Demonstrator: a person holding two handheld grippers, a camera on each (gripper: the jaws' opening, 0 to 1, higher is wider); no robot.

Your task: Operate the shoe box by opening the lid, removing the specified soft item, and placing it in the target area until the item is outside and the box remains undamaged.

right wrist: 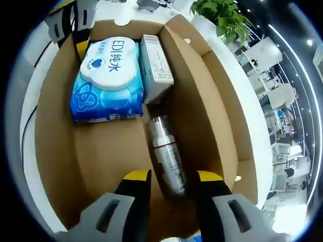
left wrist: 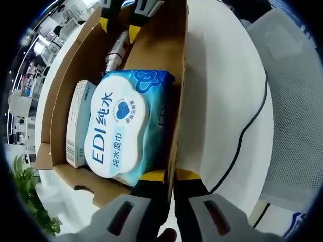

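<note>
Wipes pack (right wrist: pixel 107 80) flat, long axis along box (right wrist: pixel 55 151).

On my left gripper view I can read the white lid of the blue wipes pack (left wrist: pixel 123 133): "EDI" in large blue letters, then "纯水" beside it, and "纯水湿巾" in smaller print along the edge. On my right gripper view the same wipes pack (right wrist: pixel 108 75) shows "EDI 纯水" again. The small carton (left wrist: pixel 79 121) beside it carries print too fine for me to read
</note>
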